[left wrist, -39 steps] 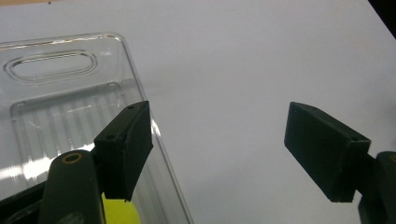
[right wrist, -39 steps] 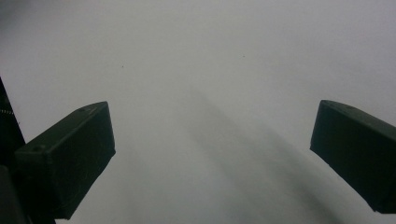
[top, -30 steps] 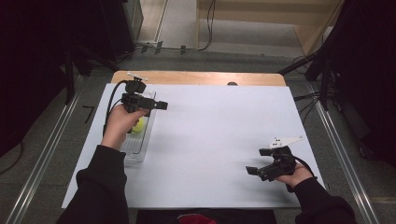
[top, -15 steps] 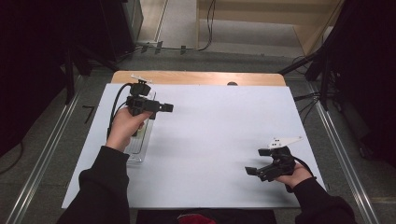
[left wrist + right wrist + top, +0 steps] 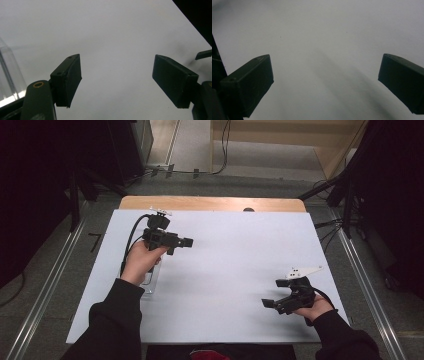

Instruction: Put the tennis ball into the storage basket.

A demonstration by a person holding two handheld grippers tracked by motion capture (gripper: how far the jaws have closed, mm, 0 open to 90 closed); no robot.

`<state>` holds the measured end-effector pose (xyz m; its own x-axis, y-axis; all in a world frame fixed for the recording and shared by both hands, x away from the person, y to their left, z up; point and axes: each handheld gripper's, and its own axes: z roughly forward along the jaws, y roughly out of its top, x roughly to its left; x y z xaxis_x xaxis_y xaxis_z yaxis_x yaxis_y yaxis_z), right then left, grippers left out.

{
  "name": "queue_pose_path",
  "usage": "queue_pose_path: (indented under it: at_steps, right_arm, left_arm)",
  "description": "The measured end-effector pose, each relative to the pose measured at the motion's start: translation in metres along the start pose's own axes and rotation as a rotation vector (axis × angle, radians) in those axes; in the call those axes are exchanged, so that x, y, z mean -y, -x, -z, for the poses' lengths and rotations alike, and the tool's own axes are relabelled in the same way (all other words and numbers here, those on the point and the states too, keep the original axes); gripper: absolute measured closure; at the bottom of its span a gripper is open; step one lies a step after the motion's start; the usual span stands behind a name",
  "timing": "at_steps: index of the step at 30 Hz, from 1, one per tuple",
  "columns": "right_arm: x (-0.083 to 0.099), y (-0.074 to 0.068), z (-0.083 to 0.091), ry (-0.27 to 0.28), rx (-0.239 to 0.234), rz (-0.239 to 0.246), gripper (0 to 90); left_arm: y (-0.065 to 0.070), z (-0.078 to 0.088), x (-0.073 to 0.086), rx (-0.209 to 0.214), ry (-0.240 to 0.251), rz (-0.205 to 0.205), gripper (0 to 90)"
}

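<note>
Both tools, left tool (image 5: 186,241) and right tool (image 5: 267,304), hang with jaws apart, empty, above the white table (image 5: 235,250).

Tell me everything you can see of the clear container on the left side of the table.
The clear container looks like transparent plastic, a narrow box with straight walls. It rests on the white table cover near its left edge, mostly hidden under the person's left hand. Whether the hand touches it cannot be told. In the left gripper view one clear wall rises at the left edge, beside the left gripper, whose jaws stand apart with nothing between them. Its contents cannot be made out.
</note>
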<state>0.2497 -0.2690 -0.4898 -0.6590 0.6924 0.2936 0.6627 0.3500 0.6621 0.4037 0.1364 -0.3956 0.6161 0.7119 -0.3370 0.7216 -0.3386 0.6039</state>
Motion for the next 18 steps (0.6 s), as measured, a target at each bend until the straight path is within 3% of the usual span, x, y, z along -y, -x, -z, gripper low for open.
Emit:
queue_pose_path:
  at_steps: [18]
  right_arm:
    - [0.000, 0.001, 0.001, 0.007, 0.003, -0.006, 0.0]
  left_arm:
    - [0.008, -0.008, 0.029, 0.046, -0.032, -0.028, 24.1]
